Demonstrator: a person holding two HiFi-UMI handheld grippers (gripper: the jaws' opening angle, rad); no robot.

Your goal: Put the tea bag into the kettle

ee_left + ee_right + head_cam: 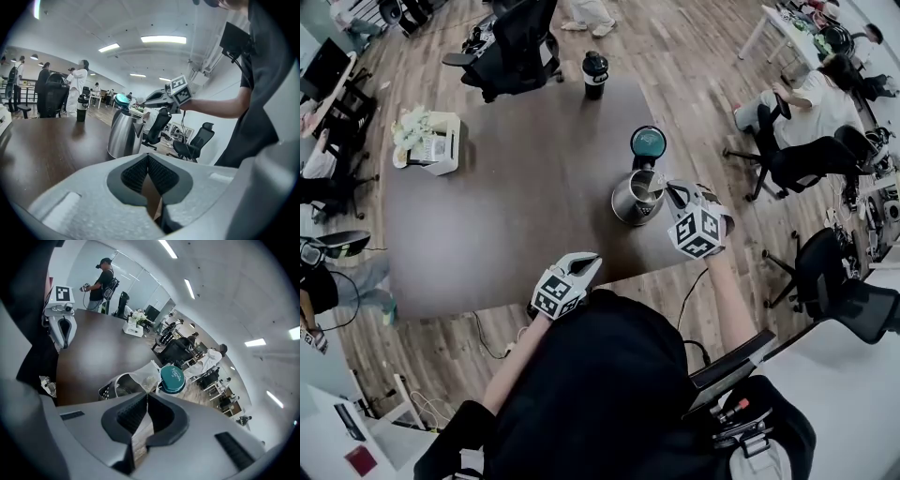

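The right gripper (146, 394) has its fingers pinched shut on the edge of the tea bag (146, 373). The bag sticks out just past the fingertips, over the mouth of the open kettle (114, 386) on the table (506, 197). The left gripper (148, 158), fingers closed on nothing, is at the table's near edge.

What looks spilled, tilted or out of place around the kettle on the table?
Nothing stands out. The kettle stands upright on the table with its lid open. The right gripper pinches the tea bag at its mouth, and I see no spill.
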